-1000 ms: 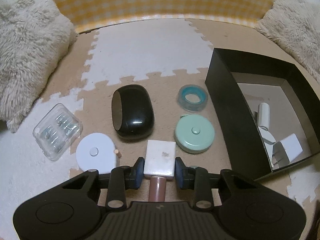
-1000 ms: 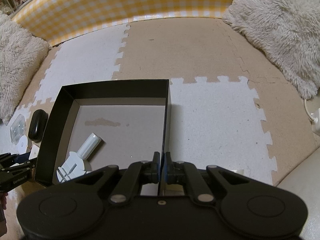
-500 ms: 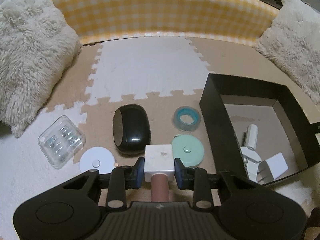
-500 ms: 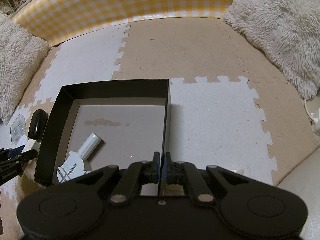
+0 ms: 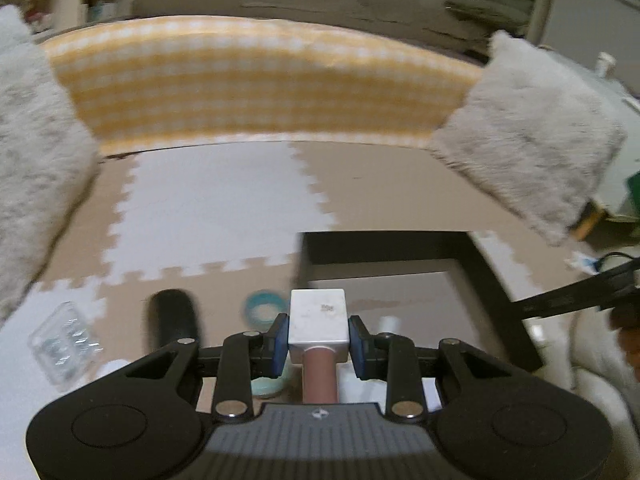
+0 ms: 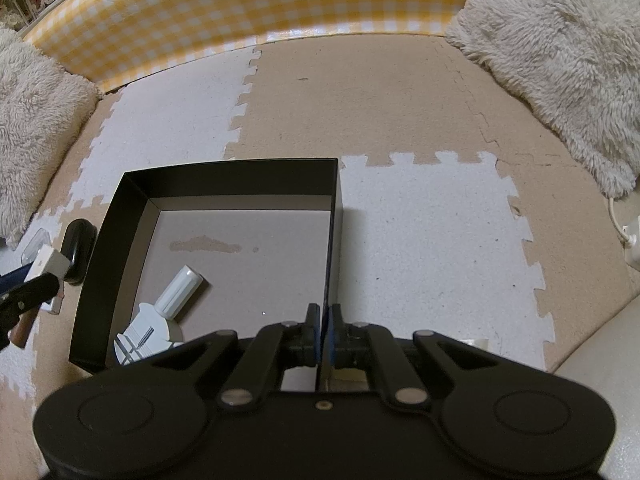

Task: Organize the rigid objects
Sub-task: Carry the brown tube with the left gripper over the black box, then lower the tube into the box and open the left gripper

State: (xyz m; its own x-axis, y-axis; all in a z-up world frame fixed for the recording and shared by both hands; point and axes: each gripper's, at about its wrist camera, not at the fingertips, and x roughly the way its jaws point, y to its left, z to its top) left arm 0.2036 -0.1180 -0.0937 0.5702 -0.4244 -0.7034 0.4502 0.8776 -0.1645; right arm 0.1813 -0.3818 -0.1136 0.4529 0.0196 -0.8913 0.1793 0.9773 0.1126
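The left gripper (image 5: 318, 342) is clamping a white block with a brown handle (image 5: 318, 316) between its blue pads, the handle running back toward the camera, so the long axis is lying along the gripper's own line. In the left wrist view the block is sitting at lower centre, and the black box (image 5: 496, 300) is opening just to its right, filling centre right of the frame; the coming move, as judged, is turning on that rightward offset over the box's near wall. In the right wrist view the block (image 6: 50, 266) is showing at far left, outside the box's left wall. The right gripper (image 6: 324, 330) is pinching the box's right wall (image 6: 334, 240), jaws nearly together, steadying it. Inside the box a white cylinder tool (image 6: 176, 292) is lying at lower left. Still on the foam mat (image 6: 420, 248): a black case (image 5: 174, 316), a teal ring (image 5: 264, 310), and a clear packet (image 5: 62, 340). Fluffy cushions (image 6: 560, 60) and a yellow checked bolster (image 5: 260, 88) are bordering the mat.
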